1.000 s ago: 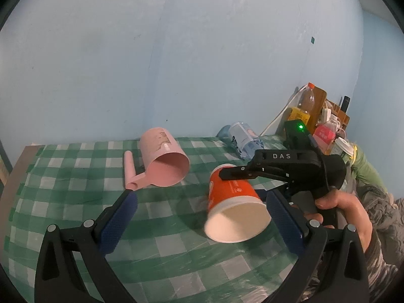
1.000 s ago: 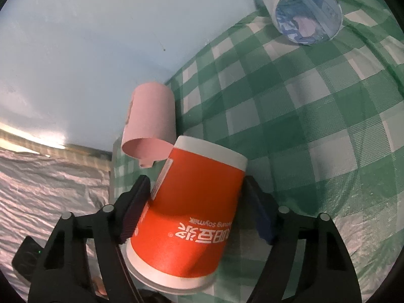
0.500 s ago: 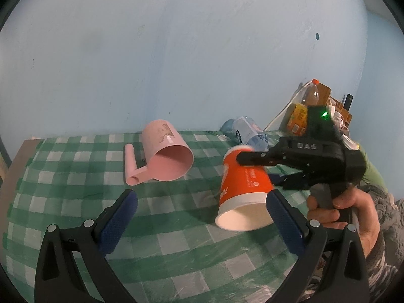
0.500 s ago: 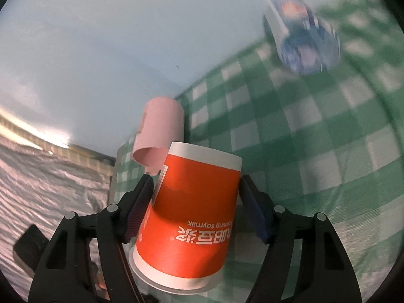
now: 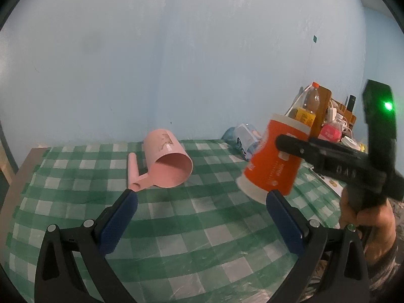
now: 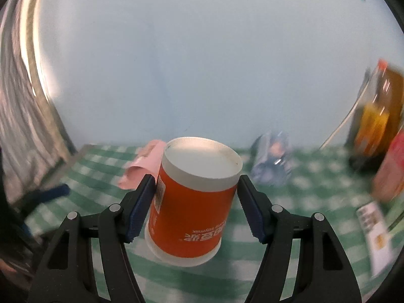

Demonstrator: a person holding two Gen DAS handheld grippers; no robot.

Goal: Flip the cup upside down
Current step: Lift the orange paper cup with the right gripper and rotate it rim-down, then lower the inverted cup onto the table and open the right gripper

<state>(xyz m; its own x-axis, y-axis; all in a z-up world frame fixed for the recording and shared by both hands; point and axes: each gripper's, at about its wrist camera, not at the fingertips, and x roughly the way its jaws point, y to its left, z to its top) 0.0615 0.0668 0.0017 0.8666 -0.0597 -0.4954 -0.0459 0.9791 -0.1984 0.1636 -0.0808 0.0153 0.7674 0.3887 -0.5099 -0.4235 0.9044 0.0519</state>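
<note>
The orange paper cup with white rims is held between the blue pads of my right gripper, which is shut on it. It is lifted above the green checked tablecloth and turned base-up, mouth down and slightly tilted. In the left wrist view the cup hangs at the right in the black right gripper. My left gripper is open and empty, low over the front of the table.
A pink mug lies on its side at the table's back middle. A clear plastic bottle lies behind the cup. Bottles and clutter stand at the back right. A blue wall is behind the table.
The right gripper has lifted the cup off the table and rotated it from lying on its side to nearly mouth-down. The left gripper has stayed open and almost still.
</note>
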